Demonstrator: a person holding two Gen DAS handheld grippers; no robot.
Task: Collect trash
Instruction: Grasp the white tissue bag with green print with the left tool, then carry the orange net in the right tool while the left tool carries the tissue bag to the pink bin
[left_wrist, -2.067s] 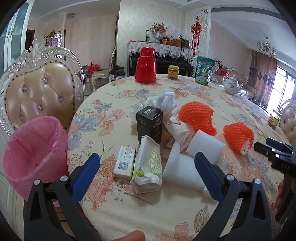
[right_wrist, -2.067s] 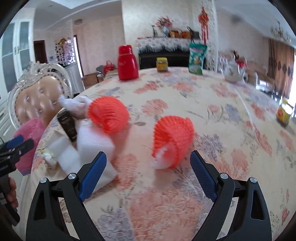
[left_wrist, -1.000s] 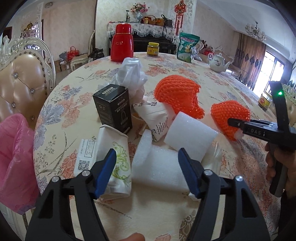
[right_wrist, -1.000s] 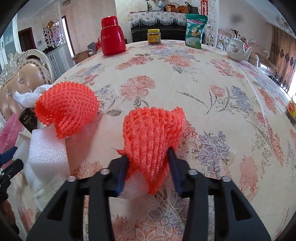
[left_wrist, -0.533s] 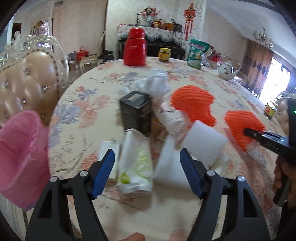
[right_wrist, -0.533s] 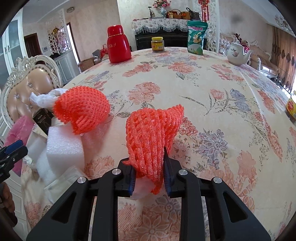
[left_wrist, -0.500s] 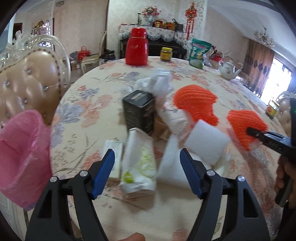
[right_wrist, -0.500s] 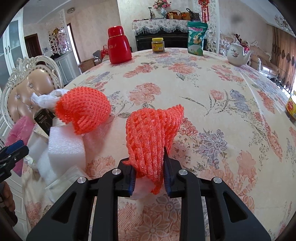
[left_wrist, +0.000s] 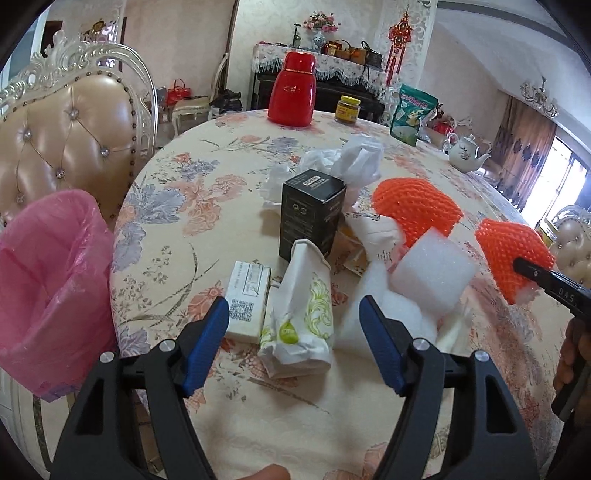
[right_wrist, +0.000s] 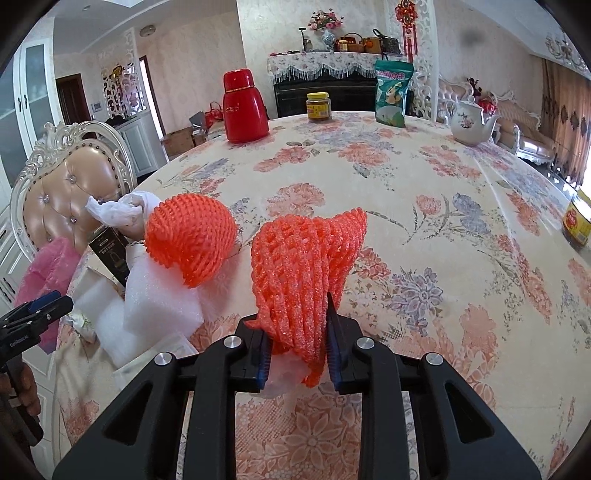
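Foam of the orange net sleeve (right_wrist: 306, 266) is light and soft, so your right tongs (right_wrist: 297, 354) pinch its lower edge closed, while your left tongs (left_wrist: 293, 332) stay wide open over the desk (left_wrist: 192, 206).

A round table (right_wrist: 424, 206) carries a floral cloth. At its far edge stand a red flask (right_wrist: 244, 107), a yellow-lidded jar (right_wrist: 318, 107) and a green snack bag (right_wrist: 392, 94). A white teapot (right_wrist: 471, 123) stands to the right of the bag. A second jar (right_wrist: 578, 221) sits at the right edge. A padded chair (left_wrist: 70, 136) with a carved white frame stands at the table's left side. A dark cabinet (right_wrist: 332, 94) with a lace runner stands against the back wall, bearing a vase of flowers (right_wrist: 325, 26). A red knot ornament (right_wrist: 408, 22) hangs on the wall.
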